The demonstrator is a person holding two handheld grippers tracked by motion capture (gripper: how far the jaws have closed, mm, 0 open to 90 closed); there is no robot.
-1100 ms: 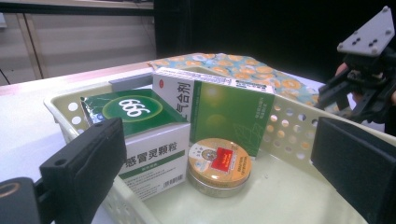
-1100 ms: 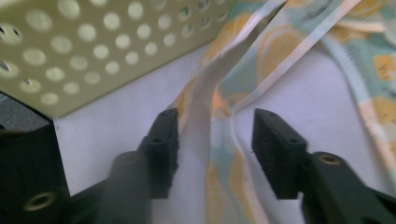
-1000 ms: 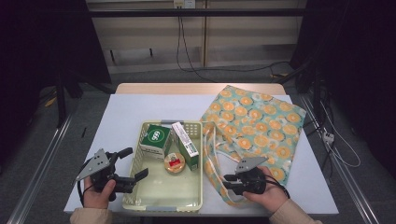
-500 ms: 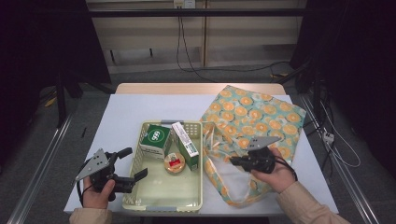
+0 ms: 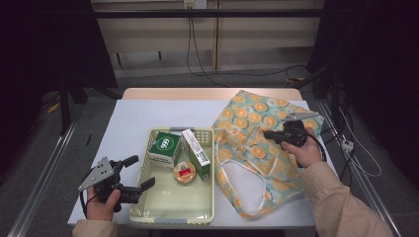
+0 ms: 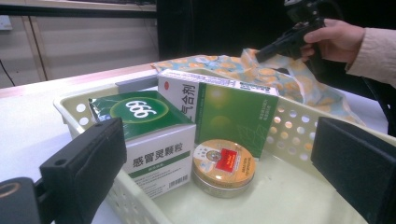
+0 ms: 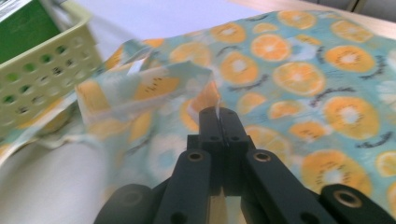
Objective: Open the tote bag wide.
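A pale yellow basket point(image 5: 173, 217) sits at the table's front middle. It holds a green and white box point(image 5: 164, 145), a tall green box point(image 5: 195, 148) and a round gold tin point(image 5: 184, 171). My left gripper point(image 5: 141, 172) rests by the basket's front left corner, jaws open and empty, facing the boxes point(image 6: 149, 126) and the tin point(image 6: 224, 163). To the right lies an orange-print fabric bag point(image 5: 257, 148). My right gripper point(image 5: 269, 134) hangs over its middle, shut on a fold of the bag's edge point(image 7: 205, 93), which is raised off the table.
The bag's white handle loops point(image 5: 232, 190) trail toward the front edge beside the basket. The white table top point(image 5: 138, 118) lies bare behind the basket. Beyond the table's right edge run cables point(image 5: 356, 153) and a metal rail.
My right gripper has moved from the bag's front edge back and to the right, rising a little and drawing the fabric with it. The left gripper has stayed where it was.
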